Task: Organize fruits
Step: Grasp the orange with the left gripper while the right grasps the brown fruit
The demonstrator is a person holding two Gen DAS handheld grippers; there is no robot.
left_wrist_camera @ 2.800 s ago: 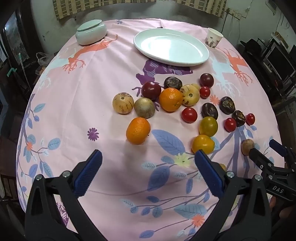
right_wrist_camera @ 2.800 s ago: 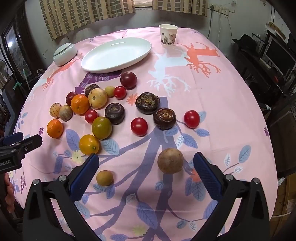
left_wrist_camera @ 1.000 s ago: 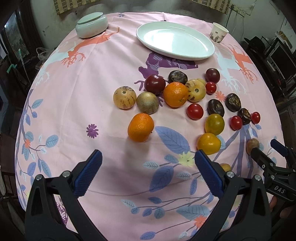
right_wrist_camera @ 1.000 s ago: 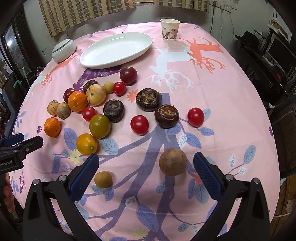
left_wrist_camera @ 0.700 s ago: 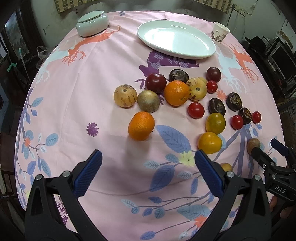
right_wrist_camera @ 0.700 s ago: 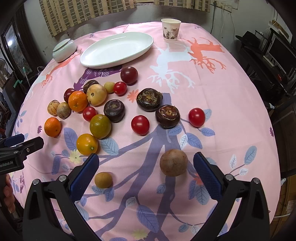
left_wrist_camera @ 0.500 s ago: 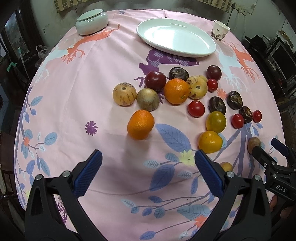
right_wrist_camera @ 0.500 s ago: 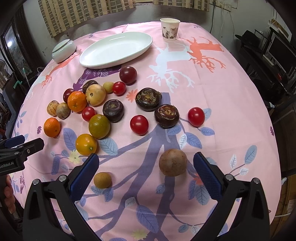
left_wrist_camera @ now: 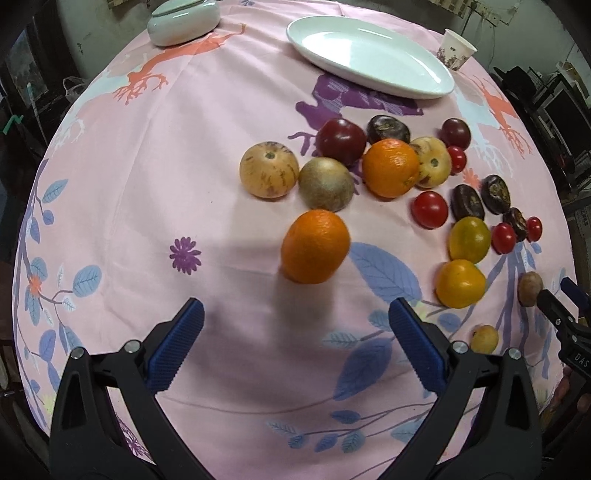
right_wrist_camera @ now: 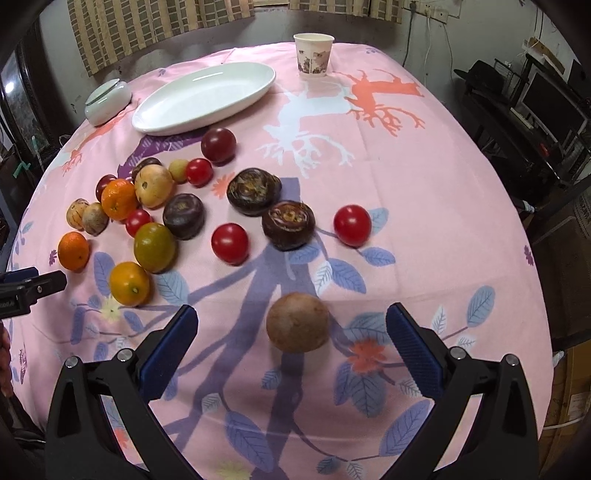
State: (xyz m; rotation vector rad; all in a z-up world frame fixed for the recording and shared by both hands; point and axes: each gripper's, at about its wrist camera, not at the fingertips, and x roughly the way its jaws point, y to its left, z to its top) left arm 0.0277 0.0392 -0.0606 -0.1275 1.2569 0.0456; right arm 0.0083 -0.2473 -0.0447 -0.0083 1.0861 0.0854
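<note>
Several fruits lie loose on the pink tablecloth. My left gripper is open and empty, just short of an orange that sits centred ahead of its jaws. My right gripper is open and empty, with a round brown fruit between its blue fingertips, not touching them. More fruit lies beyond: a second orange, red tomatoes, dark fruits and a yellow fruit. A white oval plate stands empty at the far side, also in the right wrist view.
A paper cup stands at the far right of the plate. A pale lidded bowl stands at the far left. A small yellow fruit lies near the table's front edge. Furniture surrounds the round table.
Both grippers have moved forward and lower. The orange now sits closer to my left jaws and the brown fruit has come between my right fingertips. No fruit has moved.
</note>
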